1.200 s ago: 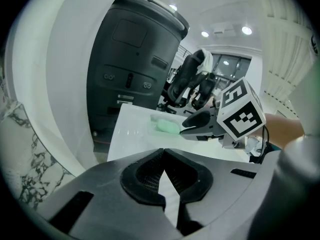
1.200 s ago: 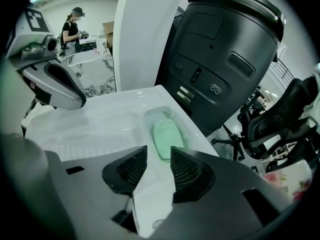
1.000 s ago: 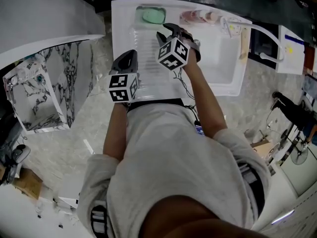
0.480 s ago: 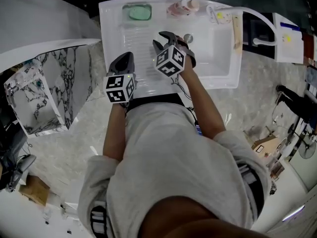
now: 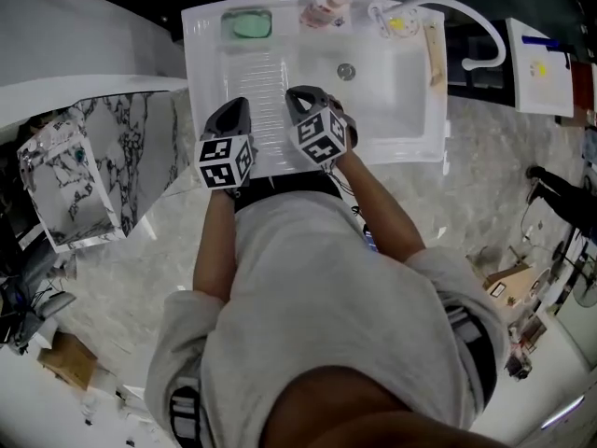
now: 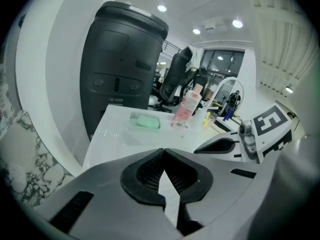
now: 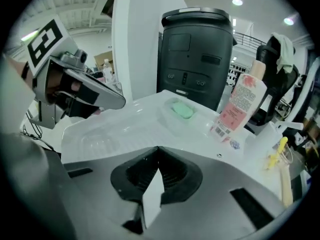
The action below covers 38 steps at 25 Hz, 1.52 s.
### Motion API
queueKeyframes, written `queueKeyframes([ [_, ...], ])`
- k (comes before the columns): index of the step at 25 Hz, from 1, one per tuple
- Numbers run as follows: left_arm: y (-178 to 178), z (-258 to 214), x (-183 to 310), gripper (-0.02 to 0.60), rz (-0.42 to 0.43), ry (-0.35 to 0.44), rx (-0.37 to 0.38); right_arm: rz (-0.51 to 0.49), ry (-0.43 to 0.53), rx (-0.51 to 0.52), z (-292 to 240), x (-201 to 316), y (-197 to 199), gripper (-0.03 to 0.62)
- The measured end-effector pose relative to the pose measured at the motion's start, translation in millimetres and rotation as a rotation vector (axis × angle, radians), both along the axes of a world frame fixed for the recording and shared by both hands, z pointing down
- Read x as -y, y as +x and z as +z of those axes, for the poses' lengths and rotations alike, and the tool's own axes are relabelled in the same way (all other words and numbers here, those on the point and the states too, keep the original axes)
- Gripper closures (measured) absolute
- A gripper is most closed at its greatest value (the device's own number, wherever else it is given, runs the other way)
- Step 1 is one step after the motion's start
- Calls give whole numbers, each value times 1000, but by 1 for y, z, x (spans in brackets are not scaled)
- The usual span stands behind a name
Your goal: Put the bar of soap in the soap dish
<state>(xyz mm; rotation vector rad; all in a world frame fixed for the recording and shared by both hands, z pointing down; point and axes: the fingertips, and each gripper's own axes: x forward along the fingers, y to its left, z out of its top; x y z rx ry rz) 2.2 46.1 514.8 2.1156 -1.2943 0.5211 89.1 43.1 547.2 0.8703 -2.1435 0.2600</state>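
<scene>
Soap [image 5: 250,26] in its dish [image 5: 227,16] at the far left corner of the sink [image 5: 210,91]; both grippers closed on nothing.
The green soap lies flat inside the dish, well apart from either pair of fingers. The left gripper [image 5: 237,106] and right gripper [image 5: 298,94] hover side by side over the sink's near edge, each with its fingers pressed together and empty. A pink bottle [image 5: 326,7] stands on the far edge, right of the dish.
</scene>
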Motion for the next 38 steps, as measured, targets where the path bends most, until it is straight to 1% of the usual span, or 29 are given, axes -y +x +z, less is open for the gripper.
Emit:
queueKeyframes([
  [2, 3, -7, 2, 563, 23, 18, 0, 35, 28, 12, -8, -5, -3, 594],
  [5, 4, -14, 2, 563, 60, 37, -1, 55, 83, 6, -19, -8, -11, 594],
  [7, -1, -18, 1, 563, 70, 50, 6, 81, 101, 26, -29, -9, -15, 594],
  [10, -10, -29, 0, 563, 81, 80, 14, 148, 132, 73, -48, -11, -17, 594],
  [13, -17, -37, -9, 563, 109, 91, 11, 200, 180, 64, -63, -19, -18, 594],
  [17, -23, -48, -20, 563, 156, 116, -6, 254, 211, 88, -77, -27, -25, 594],
  [21, -29, -47, -36, 563, 195, 113, -25, 331, 232, 93, -88, -43, -24, 594],
  [24, -29, -47, -45, 563, 214, 129, -35, 419, 230, 159, -96, -58, -16, 594],
  [26, -24, -50, -48, 563, 218, 143, -45, 458, 248, 175, -103, -68, -8, 594],
  [29, -15, -58, -59, 563, 219, 161, -62, 479, 285, 148, -111, -83, 4, 594],
  [33, -7, -78, -66, 563, 222, 213, -58, 510, 331, 188, -132, -84, 17, 594],
  [36, -1, -98, -67, 563, 212, 263, -41, 488, 371, 197, -148, -83, 22, 594],
  [38, 3, -111, -67, 563, 189, 291, -39, 470, 386, 216, -159, -82, 26, 594],
])
